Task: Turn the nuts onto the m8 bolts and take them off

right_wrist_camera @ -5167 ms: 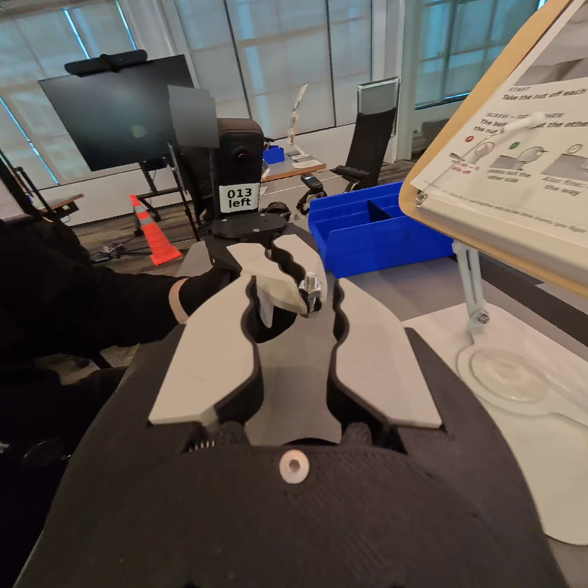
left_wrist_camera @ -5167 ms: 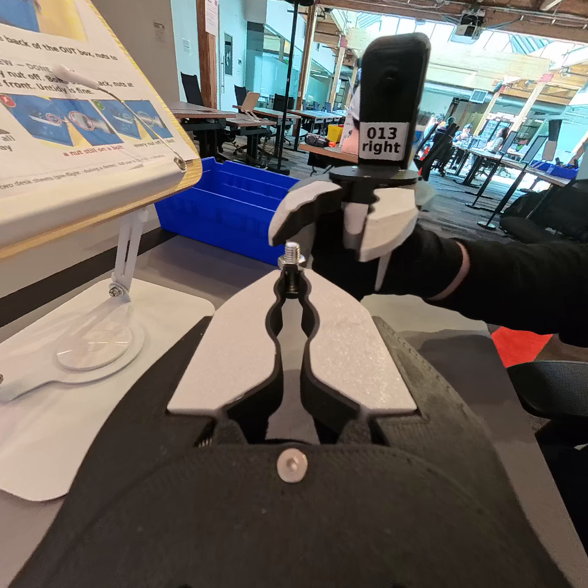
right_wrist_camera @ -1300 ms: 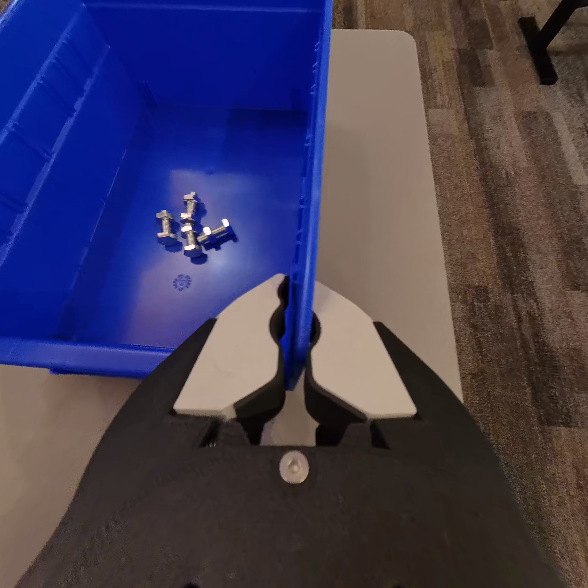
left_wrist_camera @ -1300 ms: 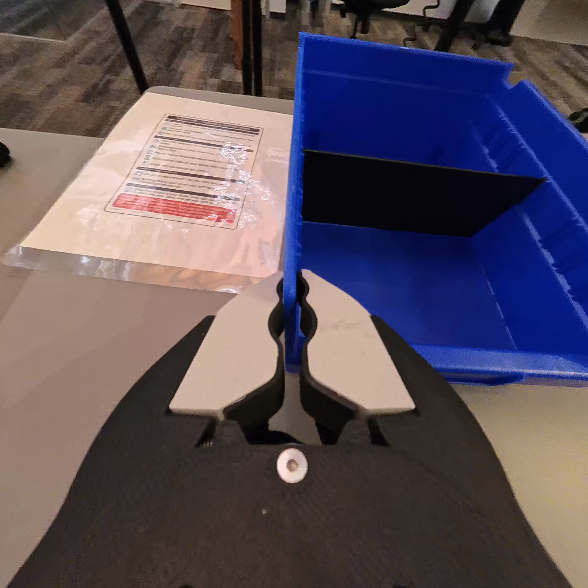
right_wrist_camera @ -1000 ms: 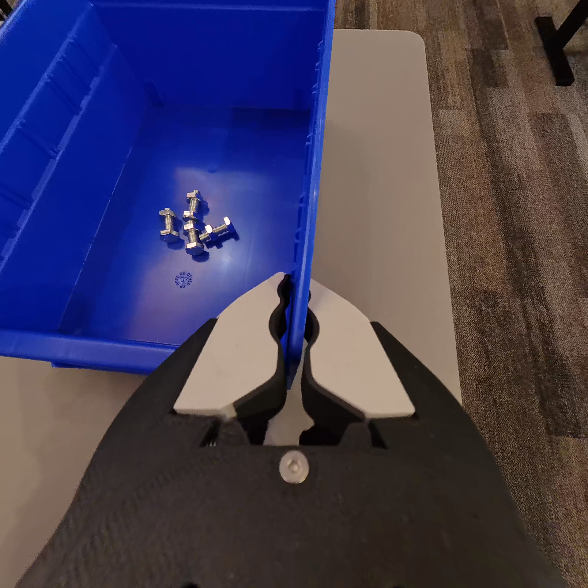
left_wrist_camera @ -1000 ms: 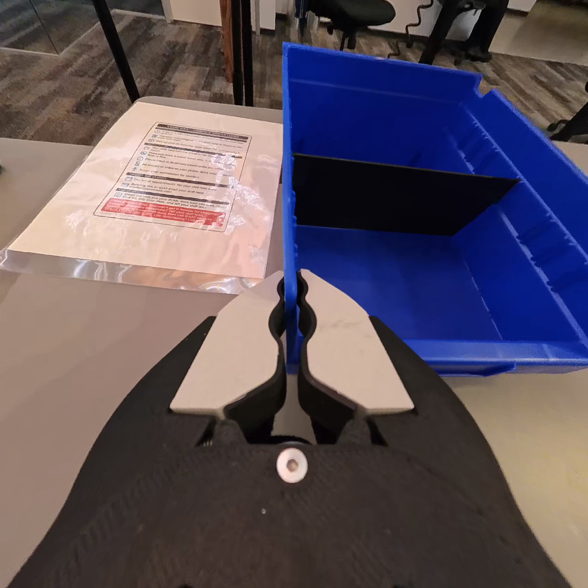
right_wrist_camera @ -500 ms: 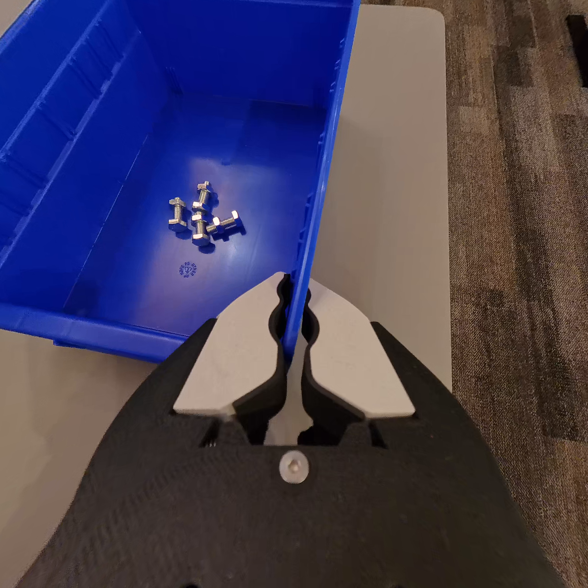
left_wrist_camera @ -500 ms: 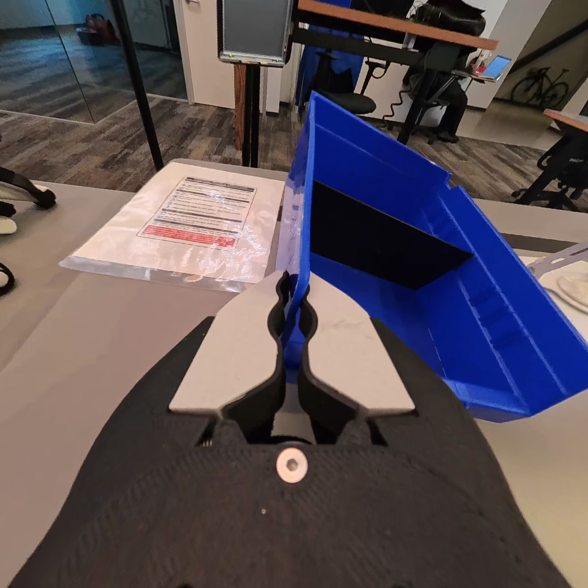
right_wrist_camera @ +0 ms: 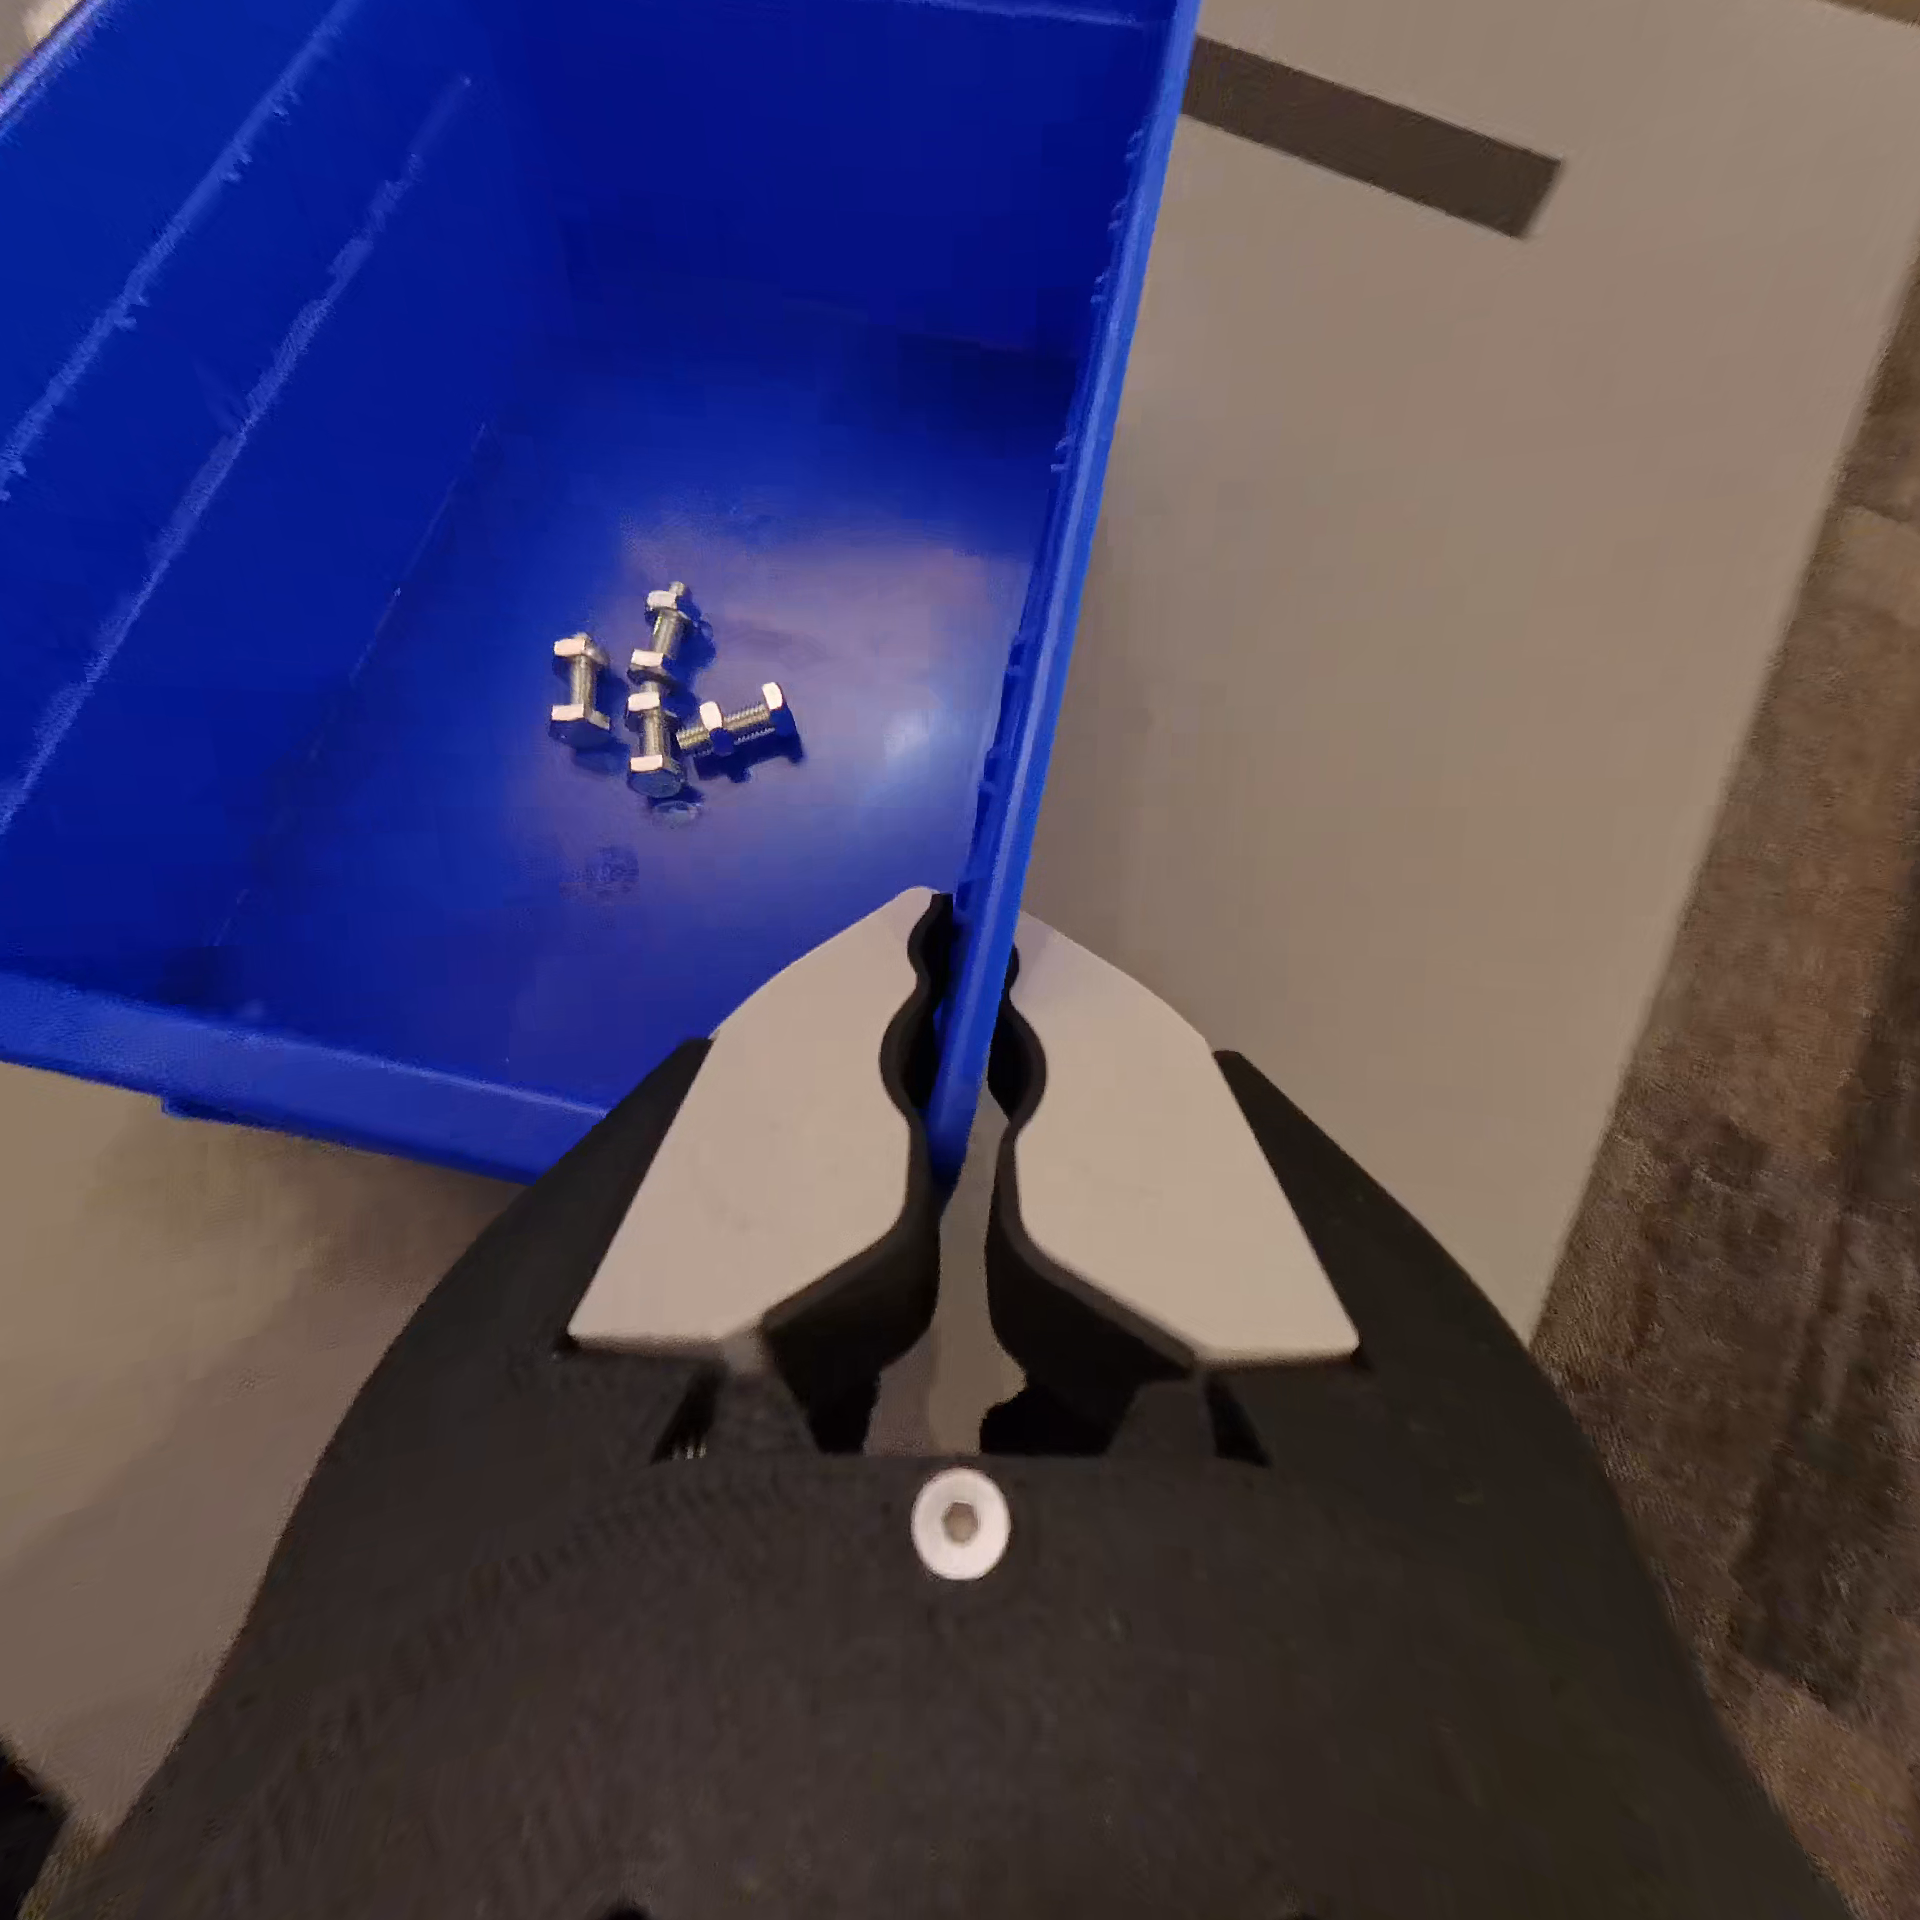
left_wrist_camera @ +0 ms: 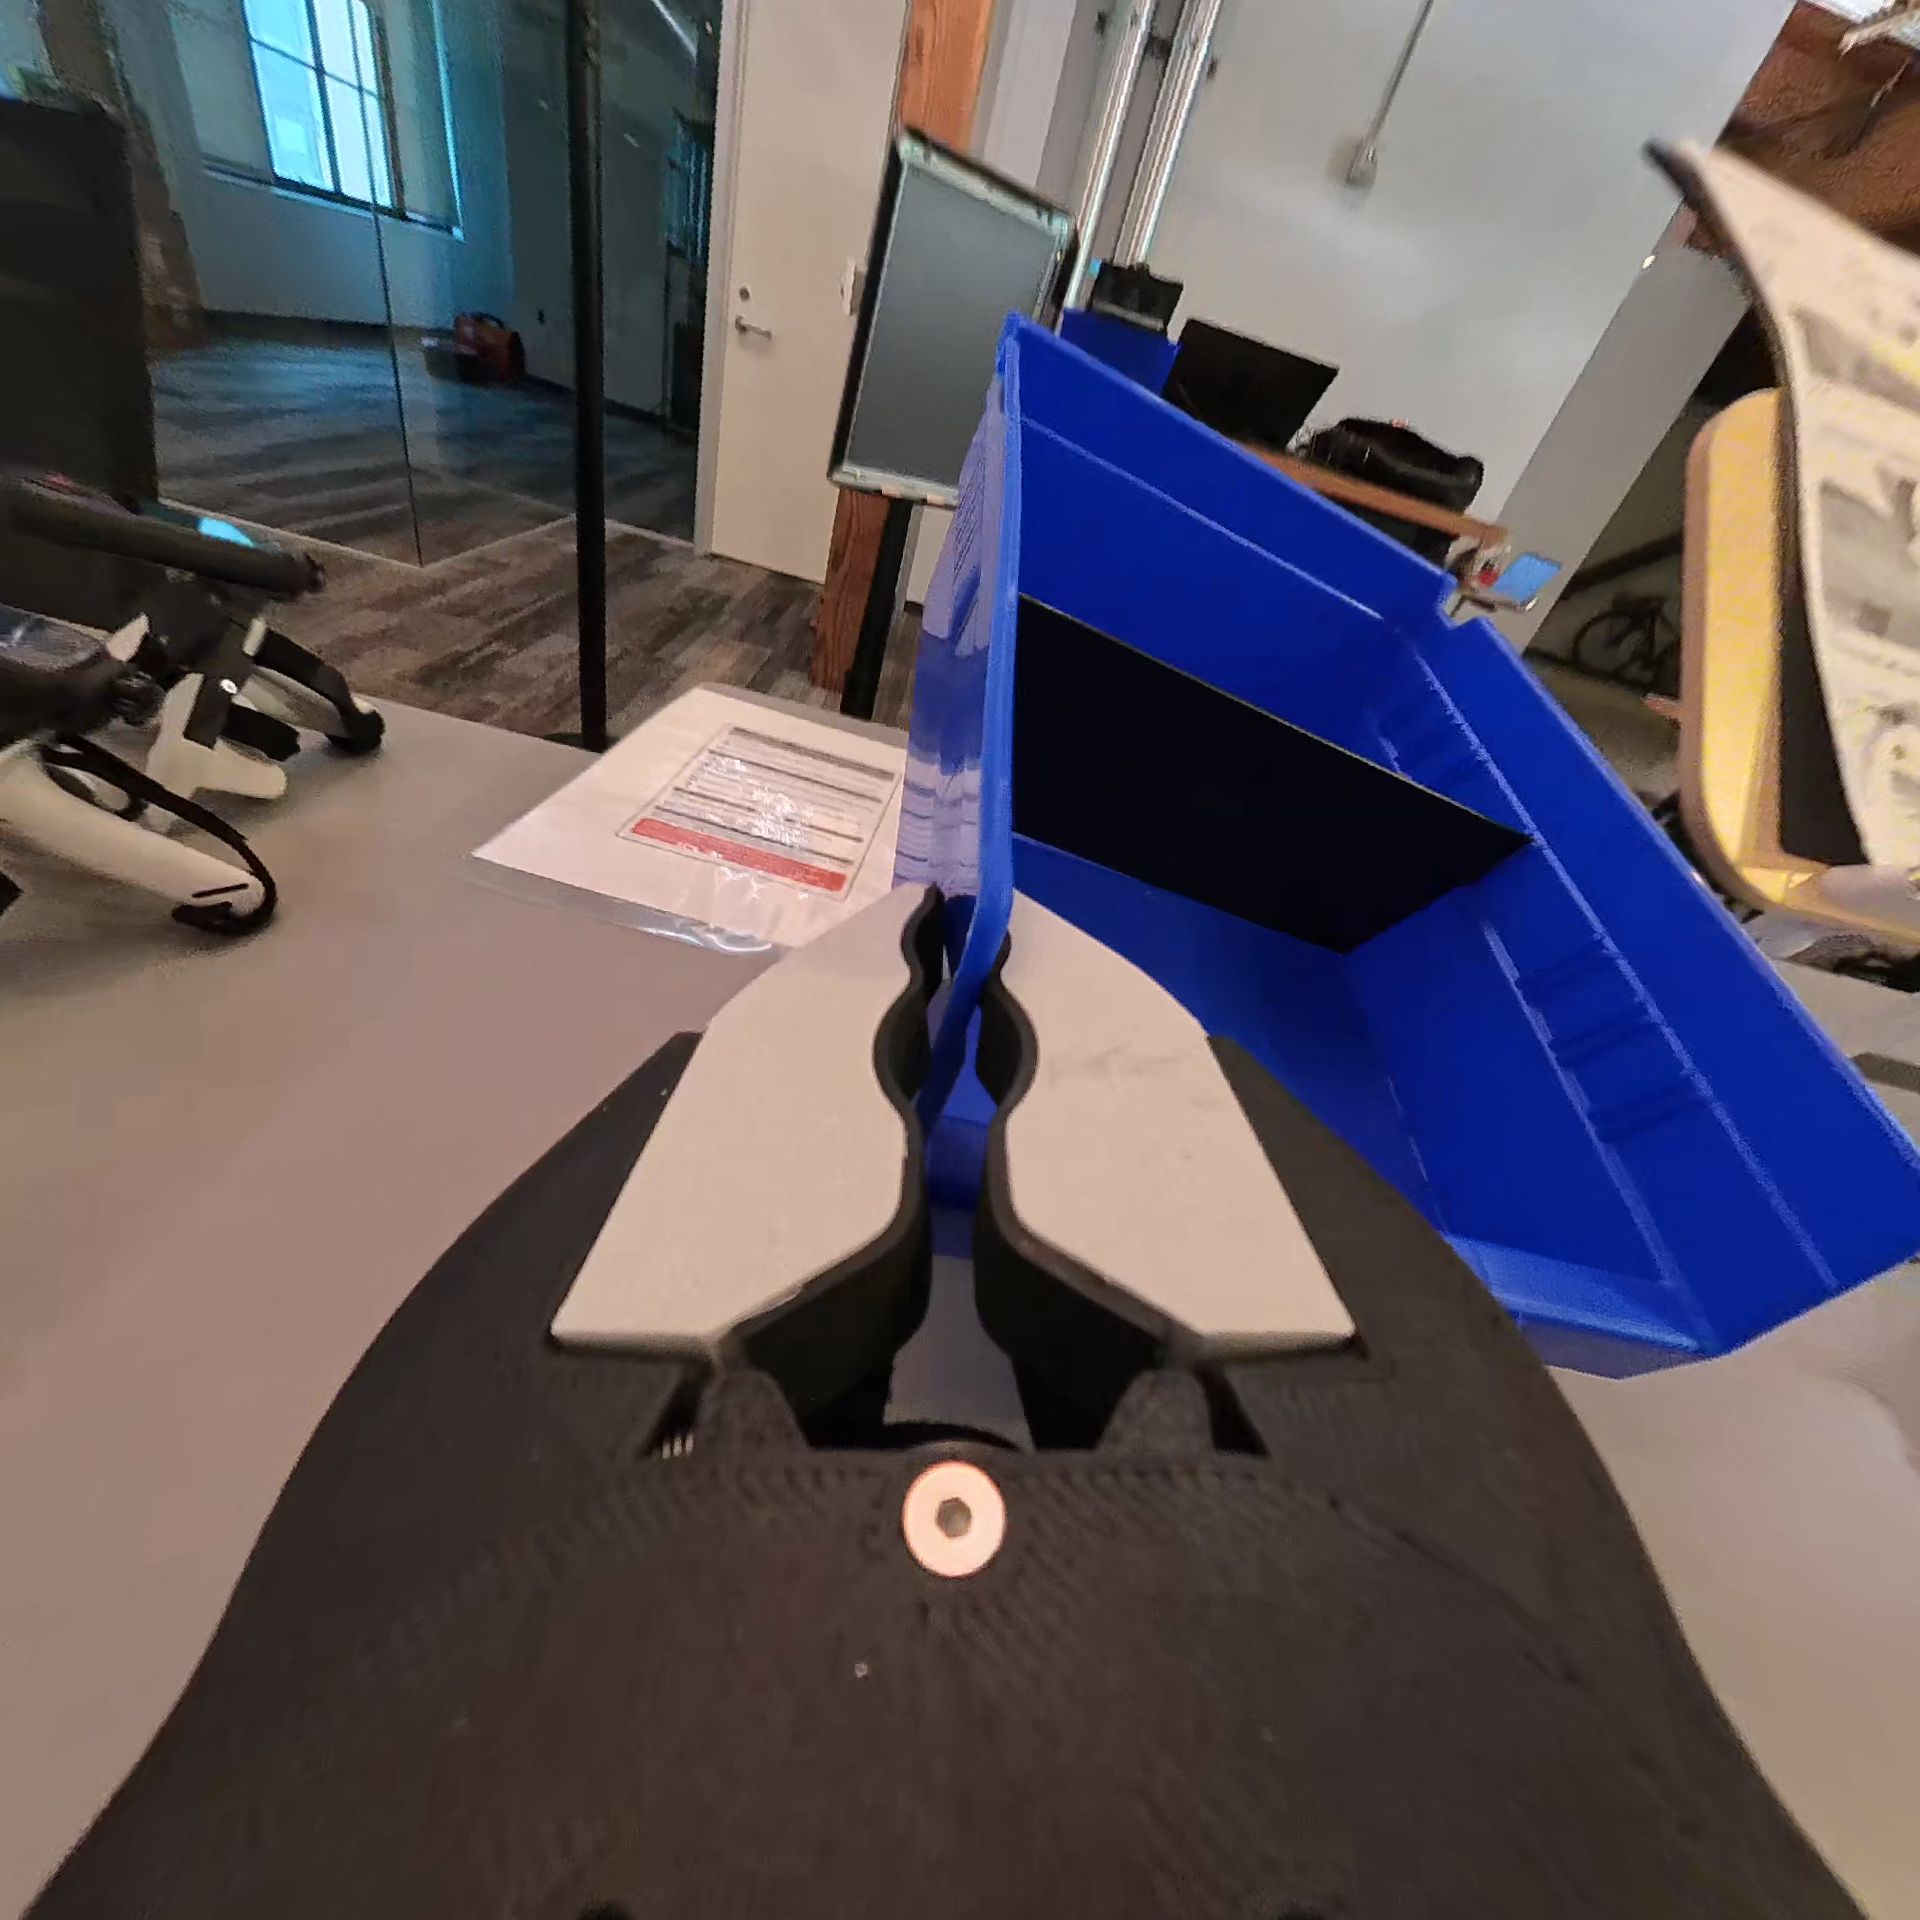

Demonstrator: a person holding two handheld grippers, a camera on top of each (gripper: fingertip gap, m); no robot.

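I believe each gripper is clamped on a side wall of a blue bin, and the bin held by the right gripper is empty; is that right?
Not quite: the bin held by the right gripper is not empty. The right wrist view shows a few bolts with nuts on its floor. Both grippers do clamp bin walls.

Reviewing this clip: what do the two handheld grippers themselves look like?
Both match: the left gripper and right gripper each have a wide black textured body, a silver screw at its centre, and two pale grey fingers with wavy black inner pads. No cables or sleeves show.
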